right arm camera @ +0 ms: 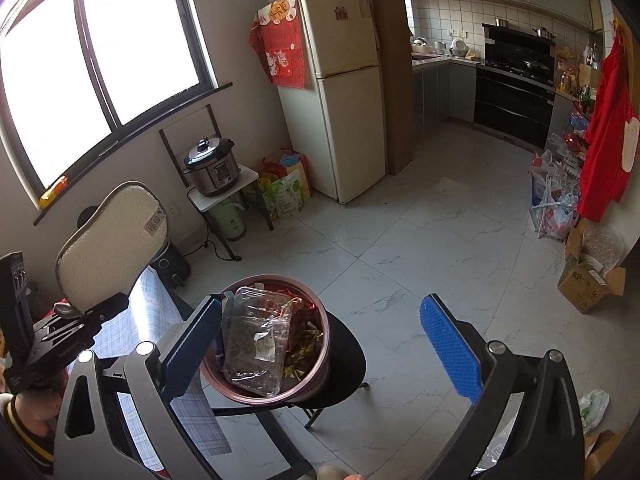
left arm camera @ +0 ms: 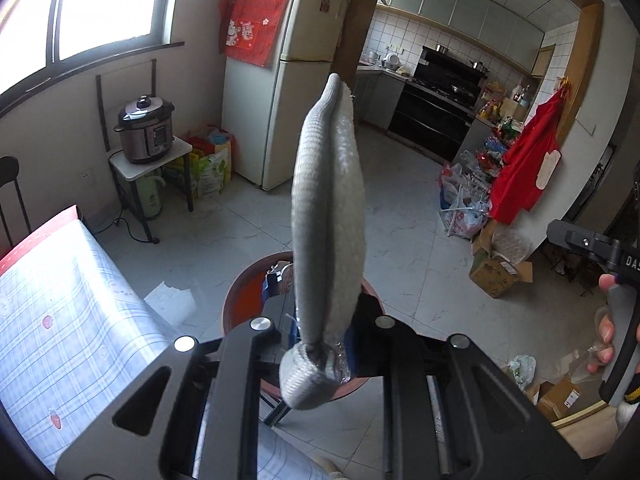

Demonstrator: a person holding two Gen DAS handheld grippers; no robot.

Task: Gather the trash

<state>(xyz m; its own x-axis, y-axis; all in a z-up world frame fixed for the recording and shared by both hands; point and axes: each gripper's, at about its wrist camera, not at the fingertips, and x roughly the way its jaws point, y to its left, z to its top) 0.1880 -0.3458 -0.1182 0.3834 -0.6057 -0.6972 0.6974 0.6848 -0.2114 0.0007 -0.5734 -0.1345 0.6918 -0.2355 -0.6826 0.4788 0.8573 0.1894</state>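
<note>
A: Largest first. What writing was legible?

B: The fridge [right arm camera: 344,92] carried a red hanging with gold characters, too small to read. The cardboard box [right arm camera: 588,286] on the floor bore print I could not make out.

A: Containers?

B: The round bin [right arm camera: 316,364] sat on a black stool [right arm camera: 348,376], just beside the table [left arm camera: 60,320]. It held a clear plastic tray [right arm camera: 256,336] and crumpled wrappers.

A: Left gripper [left arm camera: 320,340]?

B: Clamped tight on a grey and white insole [left arm camera: 328,216], standing upright above the bin. A small printed label [right arm camera: 156,222] showed on its white face, unreadable.

A: Right gripper [right arm camera: 320,344]?

B: Jaws spread wide, nothing between the blue pads [right arm camera: 450,346]; bin seen between them.
</note>
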